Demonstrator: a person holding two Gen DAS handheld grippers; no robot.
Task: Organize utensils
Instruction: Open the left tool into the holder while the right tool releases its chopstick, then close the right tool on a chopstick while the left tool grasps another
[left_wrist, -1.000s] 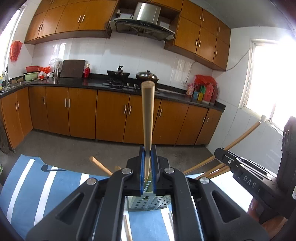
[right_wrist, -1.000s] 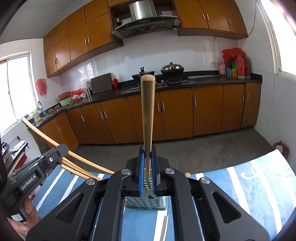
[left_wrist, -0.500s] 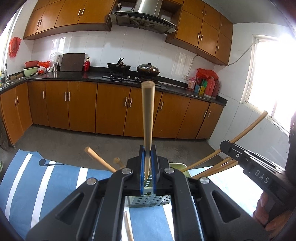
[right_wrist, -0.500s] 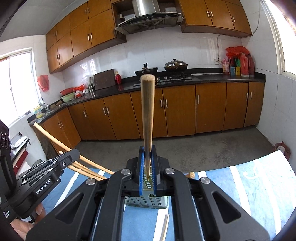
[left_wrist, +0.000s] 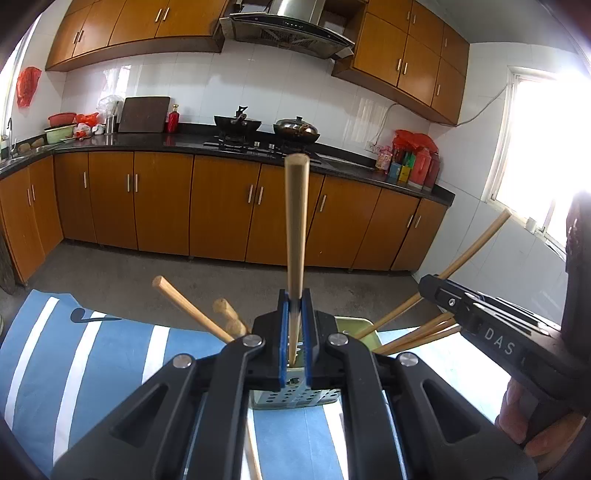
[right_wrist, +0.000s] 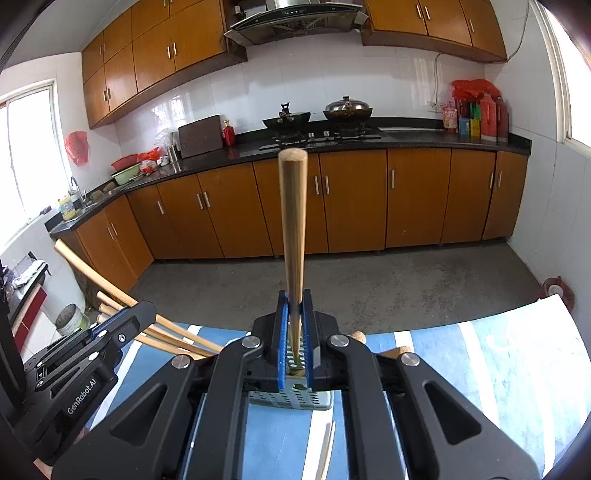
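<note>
My left gripper (left_wrist: 294, 325) is shut on a wooden chopstick (left_wrist: 296, 229) that points up and away, its tip over a perforated metal utensil holder (left_wrist: 295, 397) on the blue striped cloth. Several chopsticks (left_wrist: 192, 308) lean out of the holder. My right gripper (right_wrist: 294, 325) is shut on another chopstick (right_wrist: 293, 229), its tip in the same holder (right_wrist: 291, 398). Each gripper also shows in the other's view: the right (left_wrist: 491, 325), the left (right_wrist: 92, 354).
A blue and white striped cloth (left_wrist: 92, 354) covers the table. Loose chopsticks lie on it in front of the holder (right_wrist: 327, 448). A yellow-green tray (left_wrist: 354, 323) sits behind the holder. Kitchen cabinets and a stove stand across the floor.
Both grippers have tilted down a little and come lower over the holder, each with its chopstick still held.
</note>
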